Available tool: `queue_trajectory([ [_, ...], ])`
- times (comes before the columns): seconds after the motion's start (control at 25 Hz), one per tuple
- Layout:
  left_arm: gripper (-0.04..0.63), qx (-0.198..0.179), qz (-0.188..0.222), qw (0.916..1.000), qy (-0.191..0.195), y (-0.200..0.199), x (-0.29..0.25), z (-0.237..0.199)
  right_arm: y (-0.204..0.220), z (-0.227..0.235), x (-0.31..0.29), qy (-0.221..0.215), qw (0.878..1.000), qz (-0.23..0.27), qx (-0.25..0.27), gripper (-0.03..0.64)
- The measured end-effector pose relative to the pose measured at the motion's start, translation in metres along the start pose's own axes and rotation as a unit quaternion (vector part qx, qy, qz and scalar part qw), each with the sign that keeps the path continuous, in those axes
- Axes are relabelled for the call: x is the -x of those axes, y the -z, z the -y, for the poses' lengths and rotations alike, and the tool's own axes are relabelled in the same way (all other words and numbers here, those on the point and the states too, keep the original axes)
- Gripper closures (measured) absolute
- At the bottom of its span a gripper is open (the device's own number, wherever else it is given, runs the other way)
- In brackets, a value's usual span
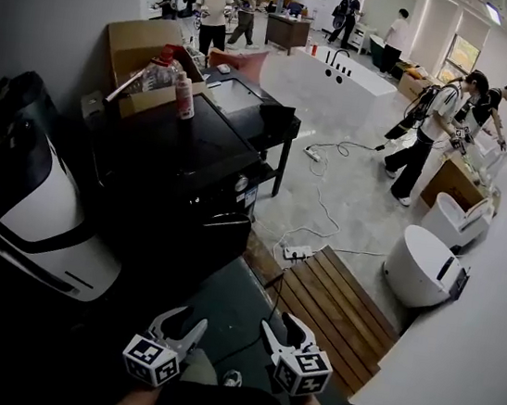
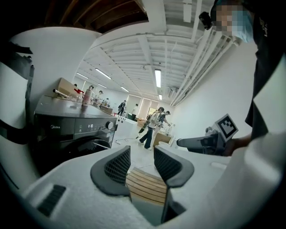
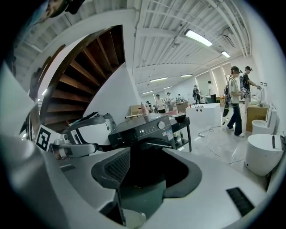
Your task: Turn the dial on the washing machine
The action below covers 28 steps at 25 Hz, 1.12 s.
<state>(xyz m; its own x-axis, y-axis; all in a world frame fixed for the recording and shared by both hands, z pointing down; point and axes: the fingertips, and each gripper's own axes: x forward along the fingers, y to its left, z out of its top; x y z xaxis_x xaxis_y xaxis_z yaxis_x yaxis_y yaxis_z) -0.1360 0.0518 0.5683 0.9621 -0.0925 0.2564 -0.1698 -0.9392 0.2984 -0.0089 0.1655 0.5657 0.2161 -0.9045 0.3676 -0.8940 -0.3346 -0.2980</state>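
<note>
- Head view: left gripper [image 1: 184, 320] and right gripper [image 1: 281, 327] hang low, well apart from the black washing machine [image 1: 173, 176]. Its dial [image 1: 241, 184] sits at the control panel's right end.
- Left gripper view: jaws apart, nothing gripped, wooden slats [image 2: 143, 181] beyond.
- Right gripper view: jaws spread, empty, machine straight ahead.

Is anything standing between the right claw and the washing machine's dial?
Nothing visible does. The right claw, open and empty, faces the dial on the washing machine across the floor.
</note>
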Motion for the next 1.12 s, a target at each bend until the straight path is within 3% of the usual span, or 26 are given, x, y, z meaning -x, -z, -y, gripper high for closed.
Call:
queue_trajectory([
  [0.52,0.436,-0.001,-0.013,0.9999,0.008,-0.019,-0.056,-0.011,-0.02,0.034,-0.035,-0.001,1.0,0.005,-0.024,0.417],
  [1.12,0.436,0.005,-0.019,0.9998,0.004,-0.065,-0.145,-0.097,-0.088,0.068,-0.158,-0.009,1.0,-0.005,-0.012,0.419],
])
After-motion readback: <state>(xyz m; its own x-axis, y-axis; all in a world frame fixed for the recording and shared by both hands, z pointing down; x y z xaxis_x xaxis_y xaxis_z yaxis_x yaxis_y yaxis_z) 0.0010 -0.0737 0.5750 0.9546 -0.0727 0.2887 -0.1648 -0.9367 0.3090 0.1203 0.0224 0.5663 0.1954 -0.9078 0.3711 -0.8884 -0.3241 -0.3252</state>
